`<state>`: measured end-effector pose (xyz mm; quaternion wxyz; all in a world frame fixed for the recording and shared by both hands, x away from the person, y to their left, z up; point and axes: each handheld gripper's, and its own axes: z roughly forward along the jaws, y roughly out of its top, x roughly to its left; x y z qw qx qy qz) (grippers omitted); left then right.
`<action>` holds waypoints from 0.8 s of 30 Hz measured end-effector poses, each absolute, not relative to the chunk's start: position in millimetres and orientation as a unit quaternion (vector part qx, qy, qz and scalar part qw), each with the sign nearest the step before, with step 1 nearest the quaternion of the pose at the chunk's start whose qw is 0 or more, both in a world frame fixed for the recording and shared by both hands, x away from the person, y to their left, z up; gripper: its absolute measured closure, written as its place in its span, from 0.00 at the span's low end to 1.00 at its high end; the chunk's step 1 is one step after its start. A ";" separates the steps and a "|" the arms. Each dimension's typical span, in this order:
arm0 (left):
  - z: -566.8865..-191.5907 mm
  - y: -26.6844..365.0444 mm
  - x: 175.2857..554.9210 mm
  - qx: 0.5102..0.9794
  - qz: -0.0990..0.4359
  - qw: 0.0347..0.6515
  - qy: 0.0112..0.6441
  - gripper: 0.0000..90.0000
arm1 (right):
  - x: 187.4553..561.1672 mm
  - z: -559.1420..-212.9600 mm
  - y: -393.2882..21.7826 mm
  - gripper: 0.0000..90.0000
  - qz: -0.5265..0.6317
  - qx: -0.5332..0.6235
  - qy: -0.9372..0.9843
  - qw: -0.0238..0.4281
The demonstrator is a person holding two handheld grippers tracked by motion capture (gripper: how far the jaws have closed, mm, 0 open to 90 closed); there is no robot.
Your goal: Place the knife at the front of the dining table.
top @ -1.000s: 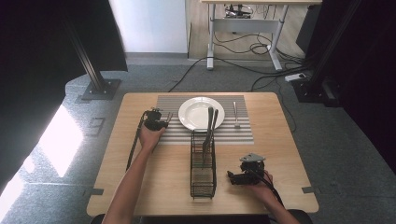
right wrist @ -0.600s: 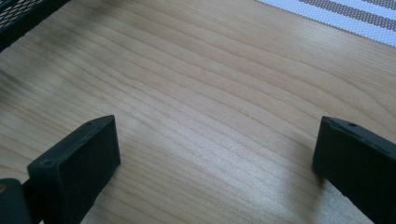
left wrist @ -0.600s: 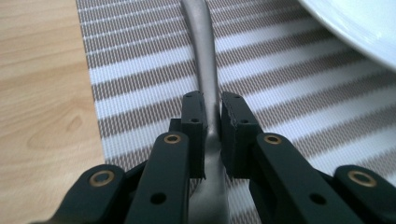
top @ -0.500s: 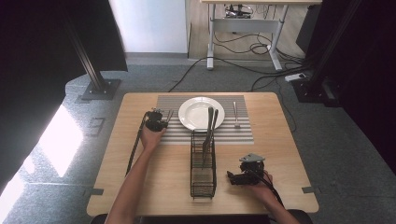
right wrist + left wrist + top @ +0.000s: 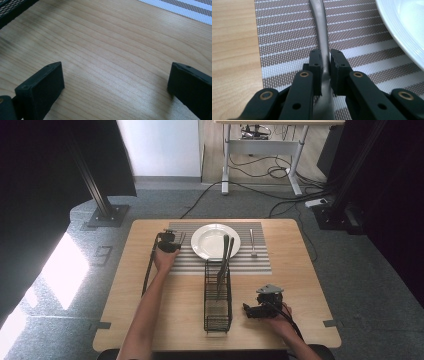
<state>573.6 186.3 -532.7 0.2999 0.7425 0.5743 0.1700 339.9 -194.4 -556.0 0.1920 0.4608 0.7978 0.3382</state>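
My left gripper [image 5: 325,53] is shut on the handle of a grey metal utensil [image 5: 320,30], which lies on the striped placemat [image 5: 287,37]; its jaws have just been closing on that handle. In the high view the left gripper [image 5: 169,242] sits just left of the white plate [image 5: 210,237]. Near the table's front right, my right gripper [image 5: 248,310] rests low over the wood. Its jaws [image 5: 116,67] stand wide open with bare wood between them.
A black wire rack [image 5: 218,295] stands mid-table with two utensils [image 5: 225,255] leaning in it. Another utensil [image 5: 253,242] lies on the placemat [image 5: 250,262] right of the plate. The plate's rim [image 5: 404,27] is close on the right in the left gripper view.
My left hand and gripper have shifted slightly toward the far side of the table, along the placemat's left edge. The right hand has stayed put.
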 end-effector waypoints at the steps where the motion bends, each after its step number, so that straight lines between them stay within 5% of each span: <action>1: -532.9 185.5 576.7 0.742 0.172 0.299 0.575 0.89 | 339.9 -556.0 -194.4 0.01 0.338 0.461 0.798 0.192; 11: -533.9 187.1 584.1 0.740 0.166 0.310 0.574 0.87 | 340.1 -556.0 -194.4 0.01 0.338 0.460 0.798 0.192; 17: -532.9 194.6 568.4 0.747 0.179 0.318 0.556 0.68 | 340.2 -556.0 -194.5 0.01 0.338 0.460 0.798 0.192; 24: -529.4 202.3 539.6 0.750 0.160 0.328 0.552 0.64 | 339.7 -555.9 -193.8 0.01 0.339 0.456 0.801 0.189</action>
